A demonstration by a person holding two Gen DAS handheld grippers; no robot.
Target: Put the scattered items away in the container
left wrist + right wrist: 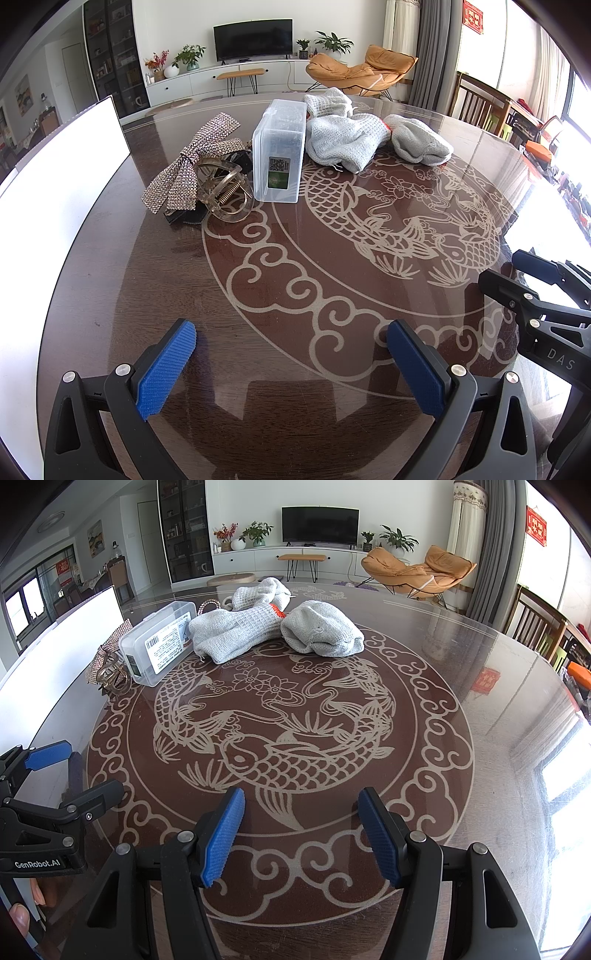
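Note:
On the far left of the round table lie a rhinestone bow (192, 162) and an amber hair claw (225, 192), touching each other. To their right a clear plastic box (279, 151) stands on its edge. Past it lie two grey knitted cloths (343, 140) (421, 142). My left gripper (291, 354) hangs open over the near table, nothing between its blue pads. My right gripper (301, 834) is open and empty too, well short of the cloths (236, 631) and the box (159, 646). Each gripper shows at the other view's edge: the right gripper (517, 273), the left gripper (79, 771).
A white container wall (62, 177) stands along the table's left side, also seen as the white container (62, 650). The table (461, 672) has a glossy fish pattern. Wooden chairs (480, 99) stand at its far right. A person's fingers (22, 915) hold the left gripper.

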